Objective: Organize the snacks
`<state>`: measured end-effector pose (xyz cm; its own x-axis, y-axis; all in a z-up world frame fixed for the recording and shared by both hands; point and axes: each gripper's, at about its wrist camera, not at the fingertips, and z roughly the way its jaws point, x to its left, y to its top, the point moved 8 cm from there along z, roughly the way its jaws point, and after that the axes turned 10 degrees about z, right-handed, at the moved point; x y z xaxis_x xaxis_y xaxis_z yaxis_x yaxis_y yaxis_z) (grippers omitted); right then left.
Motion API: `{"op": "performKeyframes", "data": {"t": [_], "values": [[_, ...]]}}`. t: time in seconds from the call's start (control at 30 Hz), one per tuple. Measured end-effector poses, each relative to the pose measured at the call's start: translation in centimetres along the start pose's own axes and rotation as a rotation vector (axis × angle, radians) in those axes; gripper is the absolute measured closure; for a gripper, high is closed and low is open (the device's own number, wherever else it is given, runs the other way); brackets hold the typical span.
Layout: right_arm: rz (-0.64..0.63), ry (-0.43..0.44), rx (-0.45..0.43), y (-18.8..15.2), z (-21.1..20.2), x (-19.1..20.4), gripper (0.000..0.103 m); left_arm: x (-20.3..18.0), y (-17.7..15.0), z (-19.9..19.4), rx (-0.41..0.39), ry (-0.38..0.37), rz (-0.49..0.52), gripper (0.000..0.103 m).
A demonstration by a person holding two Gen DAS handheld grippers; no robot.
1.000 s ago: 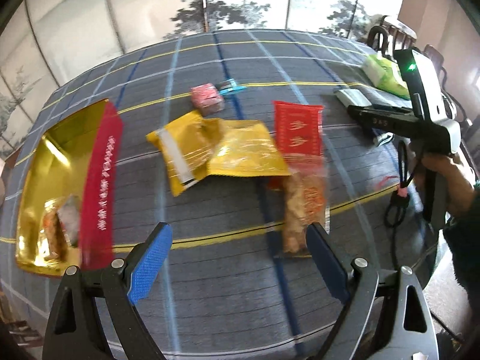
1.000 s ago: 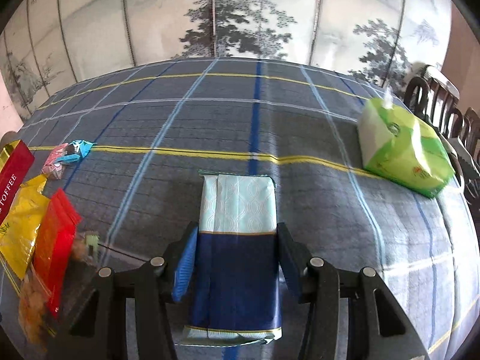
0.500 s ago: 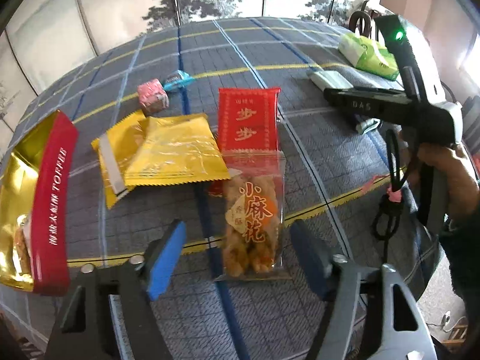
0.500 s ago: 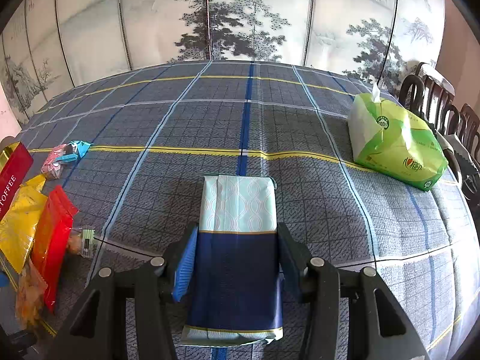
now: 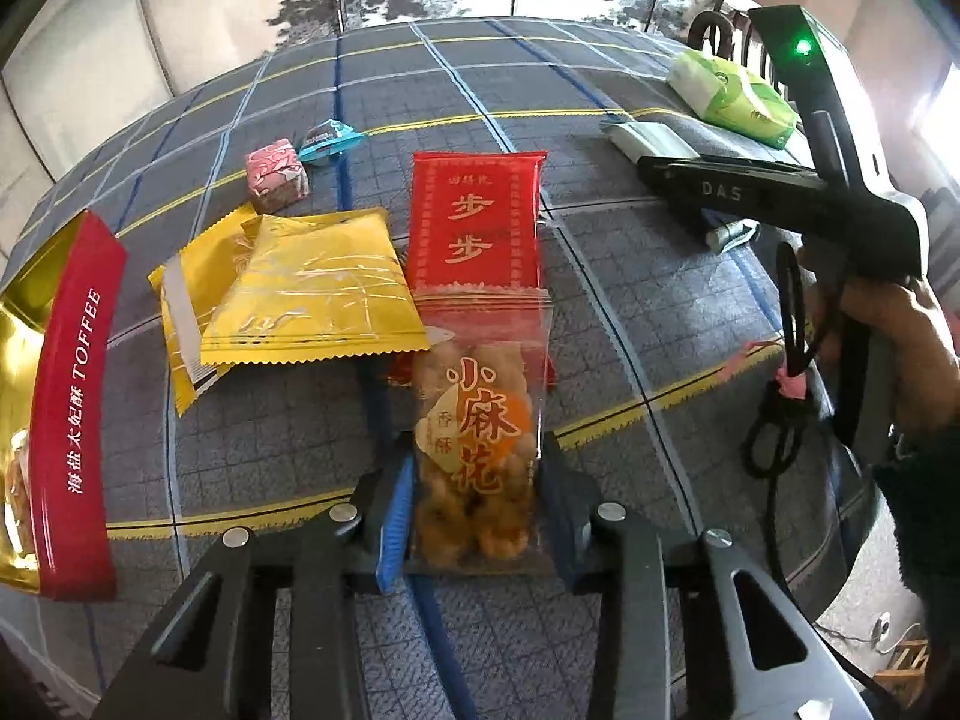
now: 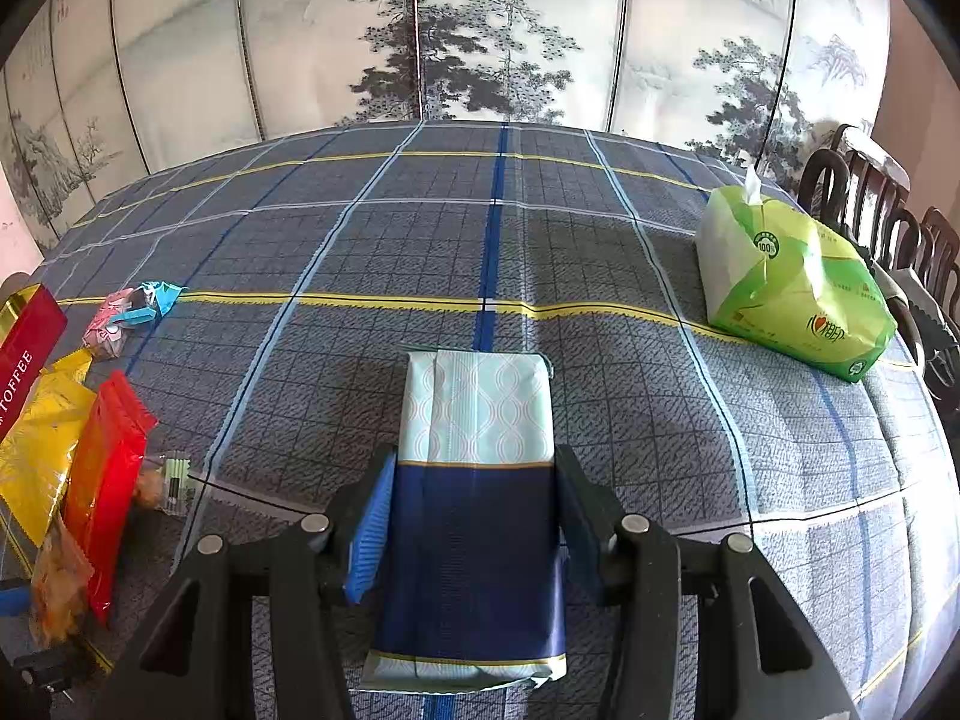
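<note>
Clearly the sorting was at an early stage. From the left wrist view, the left gripper (image 5: 474, 510) had its jaws closing on a clear plastic packet of fried dough twists with orange lettering (image 5: 474, 438), which lay between the blue pads with both pads at its sides, its near end flat on the blue plaid tablecloth (image 5: 630, 276). Its far end overlapped a red foil packet with gold characters (image 5: 474, 222). Beside that lay two overlapping gold foil sachets (image 5: 300, 294), and farther back a small pink wrapped cube (image 5: 276, 177) just beside a small blue wrapped sweet (image 5: 330, 138). All of these were loose on the cloth. At the left edge stood a gold-lined open box with a red toffee band (image 5: 78, 396); only a few wrapped pieces showed inside it, blurred, so most of the snacks seemed yet to go in.

From the right wrist view, the right gripper (image 6: 474, 516) pinched a flat navy-and-pale-mint tissue pack (image 6: 474, 504) between its pads, the pack resting on the cloth. A green plastic pack of tissues (image 6: 792, 294) sat well apart to the right, near dark wooden chairs (image 6: 870, 204).
</note>
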<state>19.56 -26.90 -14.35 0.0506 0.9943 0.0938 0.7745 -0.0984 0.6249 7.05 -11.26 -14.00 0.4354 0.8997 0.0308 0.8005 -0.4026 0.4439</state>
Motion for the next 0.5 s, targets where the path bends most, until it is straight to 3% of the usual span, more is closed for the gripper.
{"op": "performKeyframes", "data": {"t": [0.5], "values": [[0.0,0.0,-0.001,0.0,0.0,0.0,0.051,0.4,-0.6,-1.3,-0.007,-0.013,-0.019,0.07]]}}
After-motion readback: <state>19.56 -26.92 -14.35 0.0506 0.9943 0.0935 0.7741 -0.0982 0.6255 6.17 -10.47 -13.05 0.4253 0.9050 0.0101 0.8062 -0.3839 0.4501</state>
